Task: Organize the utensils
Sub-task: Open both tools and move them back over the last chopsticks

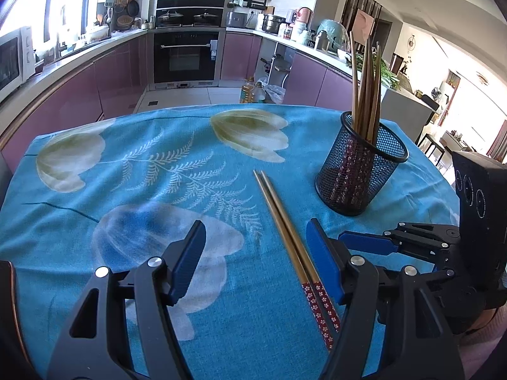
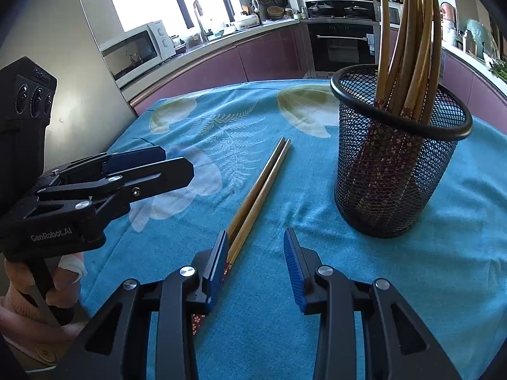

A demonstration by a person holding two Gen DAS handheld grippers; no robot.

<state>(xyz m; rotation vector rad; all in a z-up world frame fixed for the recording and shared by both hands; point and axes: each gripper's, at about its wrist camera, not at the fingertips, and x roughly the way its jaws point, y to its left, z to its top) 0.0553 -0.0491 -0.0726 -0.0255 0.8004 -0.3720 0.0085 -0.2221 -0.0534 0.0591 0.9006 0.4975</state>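
A pair of wooden chopsticks (image 1: pixel 286 228) with red flowered ends lies on the blue floral tablecloth (image 1: pixel 126 174); the pair also shows in the right wrist view (image 2: pixel 259 186). A black mesh holder (image 1: pixel 358 171) with several chopsticks upright in it stands at the right, also seen in the right wrist view (image 2: pixel 396 158). My left gripper (image 1: pixel 255 237) is open and empty, its right finger just beside the pair's red ends. My right gripper (image 2: pixel 256 247) is open and empty, its left finger over the pair's red ends. Each gripper shows in the other's view, the right gripper (image 1: pixel 367 240) and the left gripper (image 2: pixel 164 164).
The round table's far edge (image 1: pixel 221 106) curves in front of a kitchen with purple cabinets (image 1: pixel 104 76) and an oven (image 1: pixel 187 57). Oil bottles (image 1: pixel 250 90) stand on the floor beyond the table.
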